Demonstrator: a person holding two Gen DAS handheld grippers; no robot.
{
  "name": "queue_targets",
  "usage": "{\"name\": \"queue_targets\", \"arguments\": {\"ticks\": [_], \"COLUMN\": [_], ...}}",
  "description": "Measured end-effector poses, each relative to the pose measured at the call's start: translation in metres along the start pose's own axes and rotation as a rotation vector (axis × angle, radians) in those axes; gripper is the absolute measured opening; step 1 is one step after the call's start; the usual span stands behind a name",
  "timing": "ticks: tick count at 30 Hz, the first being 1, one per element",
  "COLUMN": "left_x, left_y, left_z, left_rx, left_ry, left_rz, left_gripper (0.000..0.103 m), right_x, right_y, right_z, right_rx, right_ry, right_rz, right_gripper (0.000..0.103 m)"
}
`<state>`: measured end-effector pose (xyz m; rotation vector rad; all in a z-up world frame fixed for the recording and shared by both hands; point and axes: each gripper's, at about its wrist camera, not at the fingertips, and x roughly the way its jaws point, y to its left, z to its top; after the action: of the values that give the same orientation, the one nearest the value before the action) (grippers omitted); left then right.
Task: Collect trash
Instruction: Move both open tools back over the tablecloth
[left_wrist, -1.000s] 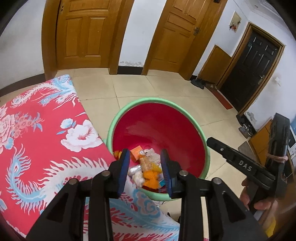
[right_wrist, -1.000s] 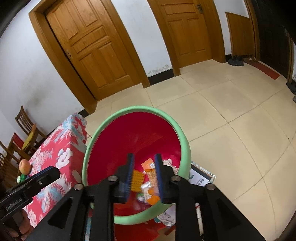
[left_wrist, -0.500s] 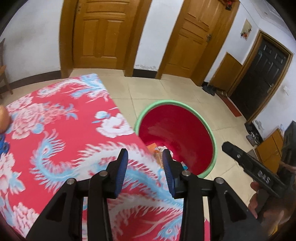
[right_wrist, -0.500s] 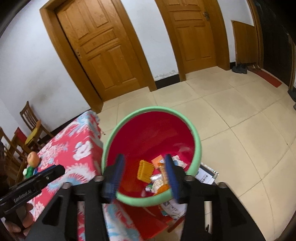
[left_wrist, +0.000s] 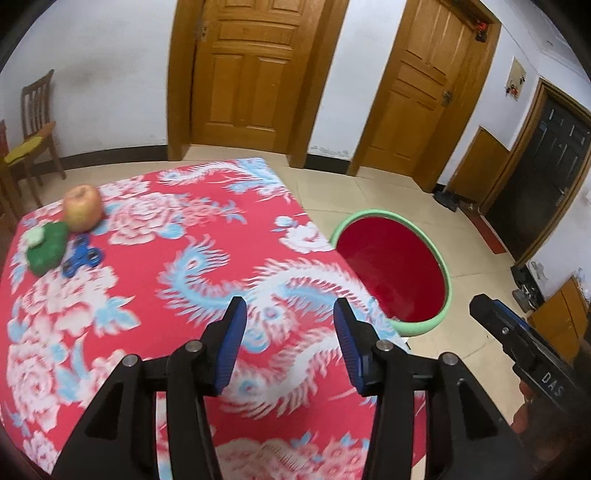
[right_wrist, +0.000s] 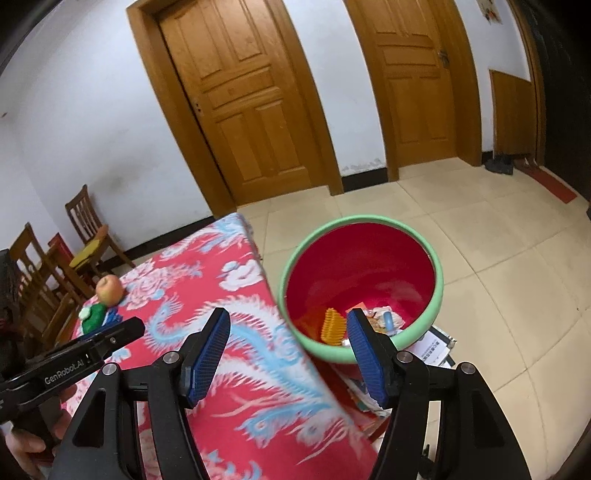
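A: Left wrist view, from the left: an apple, a green toy and a blue spinner sit together at the far left corner of the bench. The rest of the flowered cloth shows nothing on it. Over its near part hang the left tongs, jaws apart and opening, nothing between them.

B: And the trash?

A: Off the bench's right edge stands the red bin with a green rim, on the floor. From this view only its bare inner wall shows. The right wrist view looks into it: a yellow ridged piece and some wrappers lie at the bottom.

B: The right tongs?

A: The right tongs hang over the bench edge next to the bin, jaws wide and opening, empty too. Some papers lie on the floor just beside the bin's base.

B: So how far along?

A: I'd judge it nearly done. Wrappers are binned and no litter shows on the bench. Whether the three corner things count as trash, I cannot tell. The floor papers may be left.
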<state>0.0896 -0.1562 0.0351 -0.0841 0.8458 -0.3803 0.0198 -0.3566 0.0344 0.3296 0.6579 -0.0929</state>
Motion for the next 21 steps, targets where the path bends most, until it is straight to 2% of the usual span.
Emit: {"name": "queue_targets", "arguments": {"ticks": [4, 12, 21], "left_x": [-0.022, -0.059, -0.080], "left_y": [0.010, 0.024, 0.035], "left_z": [-0.010, -0.023, -0.033], "left_rx": [-0.021, -0.050, -0.075], "left_ry": [-0.017, -0.061, -0.095], "left_rz": [0.016, 0.062, 0.108], "left_gripper": [0.053, 0.053, 0.053], "right_x": [-0.014, -0.039, -0.047], "right_y": [0.016, 0.041, 0.056], "right_z": [-0.010, -0.023, -0.032], "right_rx": [-0.022, -0.059, -0.081], "right_ry": [-0.008, -0.037, -0.035], "right_rz": [0.006, 0.024, 0.037], "right_gripper": [0.070, 0.070, 0.070]}}
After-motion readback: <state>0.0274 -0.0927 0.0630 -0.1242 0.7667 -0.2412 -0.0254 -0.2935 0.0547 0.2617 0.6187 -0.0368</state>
